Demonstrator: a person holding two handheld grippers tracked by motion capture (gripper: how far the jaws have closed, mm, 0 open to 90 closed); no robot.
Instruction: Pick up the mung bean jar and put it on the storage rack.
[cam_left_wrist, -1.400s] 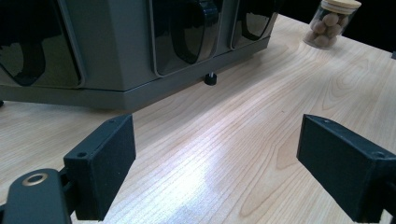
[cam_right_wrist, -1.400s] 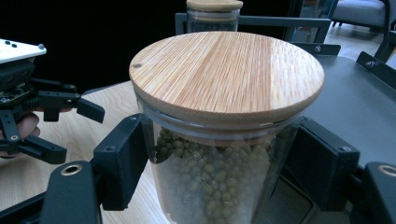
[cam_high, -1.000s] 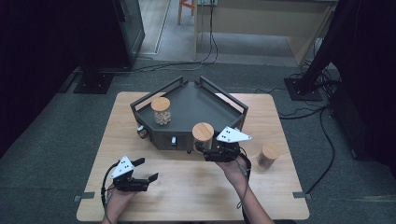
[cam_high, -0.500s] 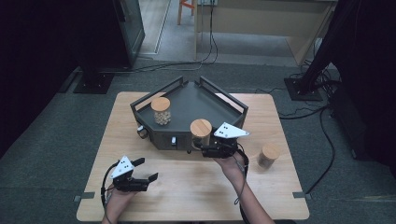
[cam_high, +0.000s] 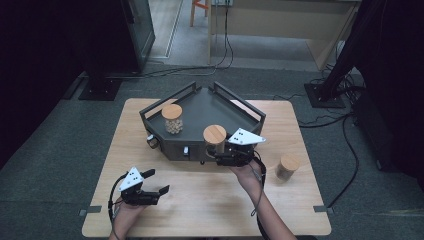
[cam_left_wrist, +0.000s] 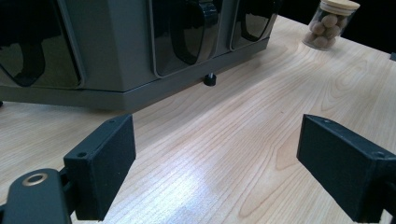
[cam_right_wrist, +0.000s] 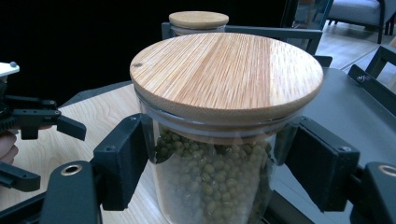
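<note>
**Right gripper hugs the jar of green beans**

Our right gripper (cam_high: 220, 156) is squeezed on a glass jar of green beans (cam_right_wrist: 212, 186). We see its two black jaws press the jar's sides, one at 9 o'clock and one at 3 o'clock, just under the round wooden lid (cam_right_wrist: 226, 74). From the high view, this jar (cam_high: 215, 137) sits at the front edge of the dark tray (cam_high: 200, 107), at about 5 o'clock on the tray. Our right hand (cam_high: 247, 172) holds the gripper from the 5 o'clock side.

Farther back on the tray, at about 10 o'clock from our jar, stands a second jar (cam_high: 172, 119) with round brown balls inside and a wooden lid on top. It is well apart from the jar we hold.

A third jar (cam_high: 287, 167) stands on the wooden table (cam_high: 210, 200), off the tray, at about 3 o'clock from our right hand.

Our left gripper (cam_high: 152, 182) is down at about 7 o'clock on the table, well apart from the tray. Its jaws are wide apart and hold nothing. We see bare table between them, and the tray's front wall (cam_left_wrist: 107, 60) is ahead at 12 o'clock.
</note>
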